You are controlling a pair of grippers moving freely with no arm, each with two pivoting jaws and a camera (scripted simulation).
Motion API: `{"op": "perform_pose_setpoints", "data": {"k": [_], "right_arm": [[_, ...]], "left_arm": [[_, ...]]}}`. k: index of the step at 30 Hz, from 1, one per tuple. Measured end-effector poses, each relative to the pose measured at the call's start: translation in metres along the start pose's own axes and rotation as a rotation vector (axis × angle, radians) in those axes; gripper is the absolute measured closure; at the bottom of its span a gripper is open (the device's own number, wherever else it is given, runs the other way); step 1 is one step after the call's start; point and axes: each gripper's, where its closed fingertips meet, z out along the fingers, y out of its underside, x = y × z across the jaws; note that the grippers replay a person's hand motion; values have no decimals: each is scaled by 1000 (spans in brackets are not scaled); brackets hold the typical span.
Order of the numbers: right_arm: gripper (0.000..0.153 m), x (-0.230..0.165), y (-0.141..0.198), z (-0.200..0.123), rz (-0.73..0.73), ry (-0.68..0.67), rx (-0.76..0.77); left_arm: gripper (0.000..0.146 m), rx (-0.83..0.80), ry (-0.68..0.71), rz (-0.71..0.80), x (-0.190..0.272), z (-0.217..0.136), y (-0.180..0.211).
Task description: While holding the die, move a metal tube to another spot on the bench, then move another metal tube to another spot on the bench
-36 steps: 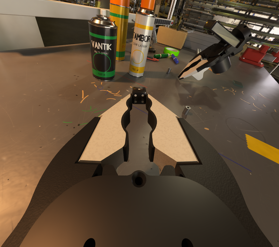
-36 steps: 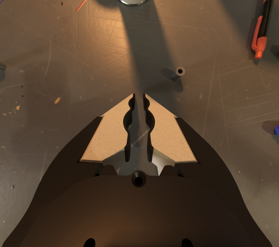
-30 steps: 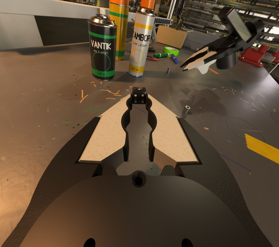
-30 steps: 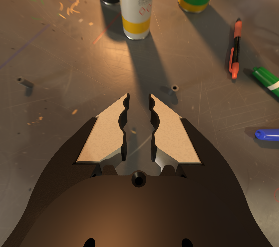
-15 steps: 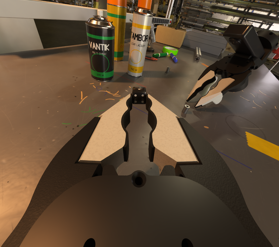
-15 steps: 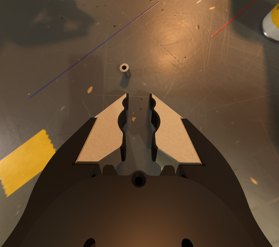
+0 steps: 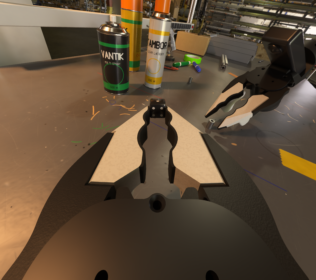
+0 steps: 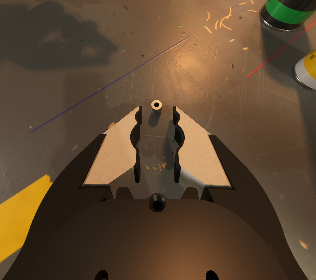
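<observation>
My left gripper [image 7: 157,109] is shut on a black die [image 7: 157,111] with white dots, held at the fingertips above the steel bench [image 7: 51,117]. My right gripper [image 8: 157,107] is open and low over the bench. A short metal tube [image 8: 156,110] stands upright between its fingertips, touching neither. From the left wrist view the right gripper [image 7: 212,122] is to the right, with that tube [image 7: 210,124] at its tips. A second metal tube [image 7: 189,80] stands farther back, right of the silver can.
Three spray cans stand behind the die: black [image 7: 114,61], yellow [image 7: 131,32], silver [image 7: 157,45]. Behind them are a cardboard box [image 7: 191,42], a green tape roll [image 7: 192,58], markers [image 7: 181,63] and an aluminium profile [image 7: 224,62]. A yellow tape strip [image 7: 297,162] lies on the right.
My right gripper opened, swung away from the far tube by the silver can and came down so its open fingers flank the near tube. My left gripper held still with the die.
</observation>
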Motion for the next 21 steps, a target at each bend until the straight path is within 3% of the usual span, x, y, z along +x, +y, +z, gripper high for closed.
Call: {"op": "perform_pose_setpoints", "data": {"k": [7, 11, 16, 21], "right_arm": [[141, -1, 2, 11, -62, 40, -42], [141, 9, -1, -1, -63, 84, -1], [141, 61, 13, -35, 98, 239, 20], [141, 75, 26, -26, 163, 231, -15]], "left_arm": [[130, 3, 3, -4, 0, 0, 0], [130, 3, 5, -6, 0, 0, -1], [130, 1, 3, -8, 0, 0, 0], [130, -2, 12, -7, 1, 0, 0]]}}
